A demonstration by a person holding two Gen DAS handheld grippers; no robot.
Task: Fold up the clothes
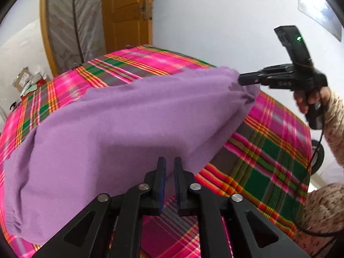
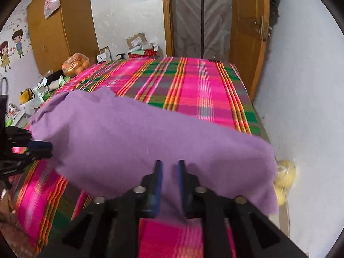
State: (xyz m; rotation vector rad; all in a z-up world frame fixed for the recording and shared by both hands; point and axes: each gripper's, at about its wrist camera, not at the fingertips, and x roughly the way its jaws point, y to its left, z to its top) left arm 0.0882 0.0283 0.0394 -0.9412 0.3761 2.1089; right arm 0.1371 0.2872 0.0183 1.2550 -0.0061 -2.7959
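1. Small bedroom, pale walls, a wooden door (image 2: 249, 32) at twelve o'clock, and a bed under a loud pink-and-green plaid sheet (image 2: 193, 86) filling the middle.
2. On that sheet is the purple garment (image 1: 120, 129), lifted along its near edge and sagging between two grippers, its far side trailing towards eleven o'clock on the plaid.
3. The left gripper (image 1: 169, 165) has its jaws drawn narrow with purple cloth pinched between them at six o'clock of its own view.
4. The right gripper (image 2: 169, 167) does the same, jaws close together on the edge; from the left camera it (image 1: 243, 79) bites a bunched corner at two o'clock.
5. How far along? I judge a fold is in the air: both corners gripped, cloth raised, nothing laid flat.
6. Whether earlier folds sit in that bulk, I can't tell; it looks doubled but rumpled.
7. No neat finished stack shows anywhere.
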